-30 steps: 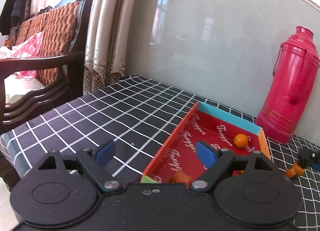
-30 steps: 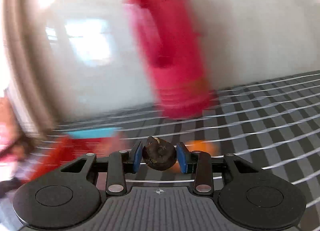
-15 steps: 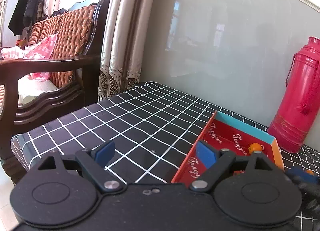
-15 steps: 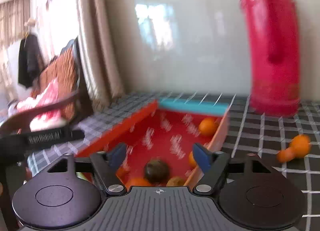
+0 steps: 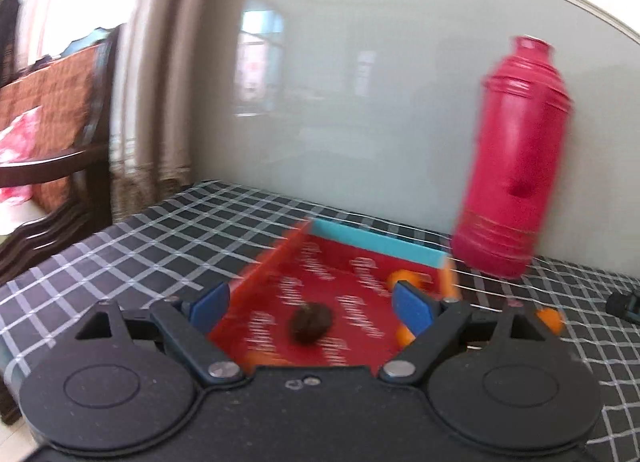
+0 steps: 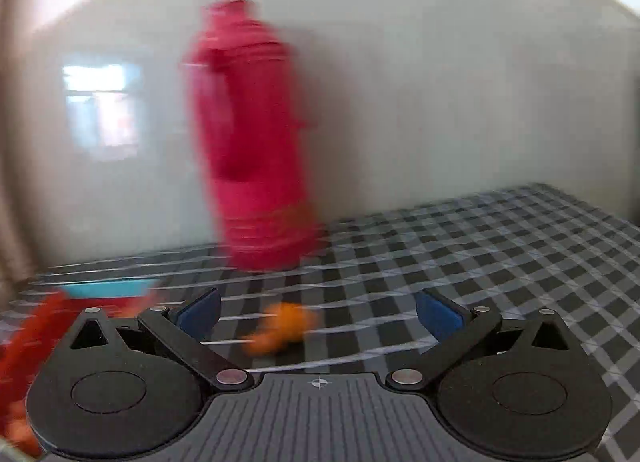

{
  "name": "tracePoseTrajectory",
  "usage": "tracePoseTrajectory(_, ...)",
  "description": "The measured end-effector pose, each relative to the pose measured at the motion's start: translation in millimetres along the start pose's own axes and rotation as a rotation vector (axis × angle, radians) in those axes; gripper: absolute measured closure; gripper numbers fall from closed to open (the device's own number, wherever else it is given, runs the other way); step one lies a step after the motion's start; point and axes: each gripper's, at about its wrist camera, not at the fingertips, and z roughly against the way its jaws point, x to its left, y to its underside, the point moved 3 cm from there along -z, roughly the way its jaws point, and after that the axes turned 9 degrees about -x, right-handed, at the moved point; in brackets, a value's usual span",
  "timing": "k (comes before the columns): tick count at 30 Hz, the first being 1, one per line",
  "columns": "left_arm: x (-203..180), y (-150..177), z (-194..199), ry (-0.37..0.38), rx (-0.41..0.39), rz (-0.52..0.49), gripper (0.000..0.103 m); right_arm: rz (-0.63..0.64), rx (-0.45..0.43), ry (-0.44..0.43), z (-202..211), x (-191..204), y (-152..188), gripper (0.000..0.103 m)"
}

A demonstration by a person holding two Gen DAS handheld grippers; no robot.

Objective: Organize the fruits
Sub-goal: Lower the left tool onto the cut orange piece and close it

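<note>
A red box [image 5: 320, 282] with a blue far wall lies on the checked tablecloth. Inside it rest a dark brown fruit [image 5: 311, 323] and a small orange [image 5: 405, 277] near the far right corner. My left gripper [image 5: 312, 308] hovers open over the box's near end, nothing between its blue pads. Through heavy blur in the right wrist view, my right gripper [image 6: 320, 312] stands wide with its jaws still opening, and nothing lies between them. Beyond it, orange fruit [image 6: 286, 326] sits on the cloth right of the box [image 6: 36, 326]. The same fruit [image 5: 550, 320] shows right of the box.
A tall pink thermos [image 5: 516, 166] [image 6: 256, 142] stands by the grey wall behind the box. A dark wooden chair [image 5: 60, 142] and curtains stand off the table's left edge. A small dark object [image 5: 624, 304] lies at the far right of the cloth.
My right gripper let go of the dark brown fruit, which now lies in the box, then swung right toward the loose oranges. The left gripper swung left, then back over the box.
</note>
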Motion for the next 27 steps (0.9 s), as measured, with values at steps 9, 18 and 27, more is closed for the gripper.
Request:
tracePoseTrajectory(9,-86.2,19.1,0.8,0.254,0.009,-0.134,0.02,0.076,0.001,0.309,-5.6,-67.1,-0.3,0.0)
tracePoseTrajectory(18,-141.3,36.6,-16.3,0.376,0.019,-0.251,0.022,0.064,0.016,0.368,1.8,-104.2,-0.9,0.0)
tracePoseTrajectory(27,-163.3,50.7,-42.0,0.435,0.083,-0.318,0.033,0.036,0.036,0.347,-1.3,-106.4,-1.0,0.0)
